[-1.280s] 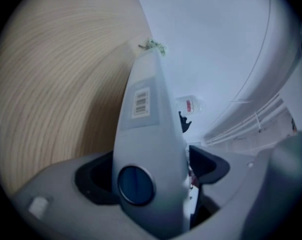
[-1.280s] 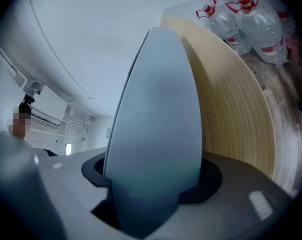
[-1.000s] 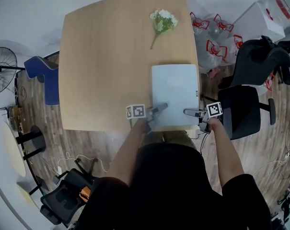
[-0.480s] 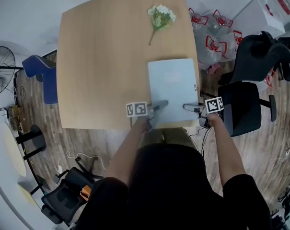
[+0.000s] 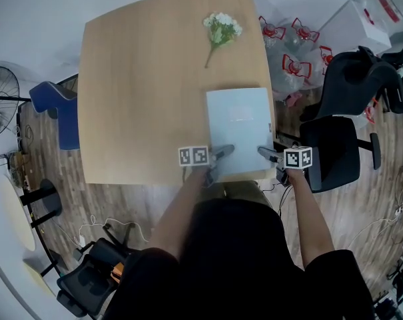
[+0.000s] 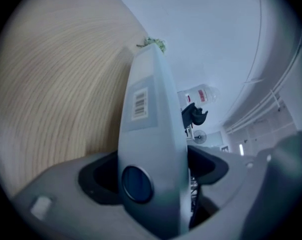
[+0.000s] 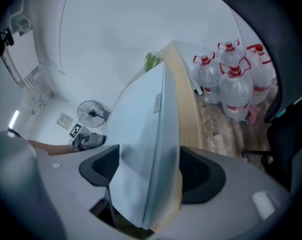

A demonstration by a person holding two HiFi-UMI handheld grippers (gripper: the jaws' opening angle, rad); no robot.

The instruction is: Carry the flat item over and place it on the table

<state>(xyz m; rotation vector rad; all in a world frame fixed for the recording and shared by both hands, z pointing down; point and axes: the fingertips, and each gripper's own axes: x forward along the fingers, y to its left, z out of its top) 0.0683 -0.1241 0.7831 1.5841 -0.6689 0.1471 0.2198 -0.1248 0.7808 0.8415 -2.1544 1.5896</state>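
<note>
Straddling the near edge of the flat item (image 5: pixel 240 122) with left gripper (image 5: pixel 224 151) and right gripper (image 5: pixel 262 152): jaws spread, not pinching, left just closing slightly, right just opening. Lying flat at the near right corner of the tabletop (image 5: pixel 141 79), long axis pointing away toward the flowers (image 5: pixel 221 29).

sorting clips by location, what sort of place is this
Probably an office or workroom: black office chairs beside the table, large water-cooler bottles standing on the wood floor, and a standing fan.
</note>
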